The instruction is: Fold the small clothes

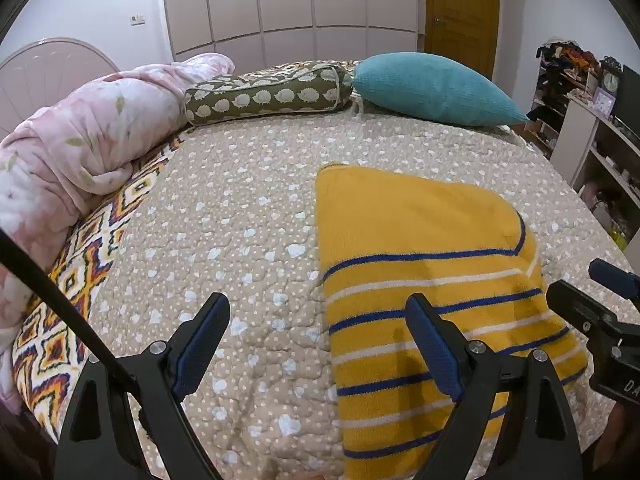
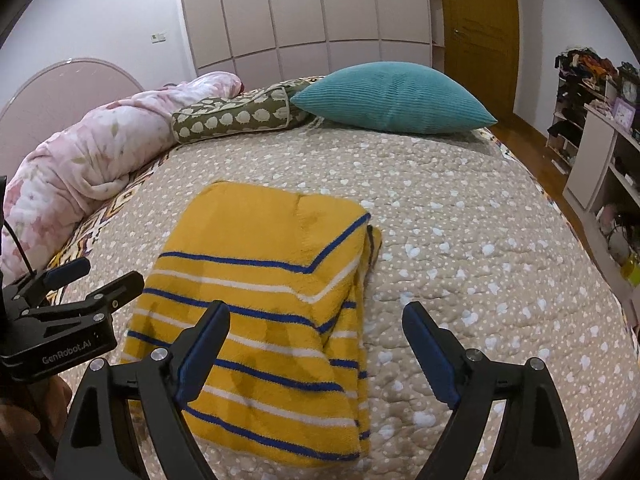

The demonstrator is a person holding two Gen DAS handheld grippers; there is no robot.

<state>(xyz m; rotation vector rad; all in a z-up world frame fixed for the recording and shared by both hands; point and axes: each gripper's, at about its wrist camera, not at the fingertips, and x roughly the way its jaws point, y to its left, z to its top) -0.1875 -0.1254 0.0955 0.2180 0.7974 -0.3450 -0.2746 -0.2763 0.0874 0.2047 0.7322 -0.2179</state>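
Partly cropped, folded sweater point(image 2: 260, 312) lies under both wide-open hand-held grippers, left point(image 1: 318, 344) and right point(image 2: 316, 344).

Both wrist views low over bed point(image 1: 248, 208)

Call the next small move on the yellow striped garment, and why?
Probably bring both open grippers down to its near edge to fold again. The yellow striped garment lies folded lengthwise, still long, flat on the bedspread. Left gripper and right gripper hover empty above it.
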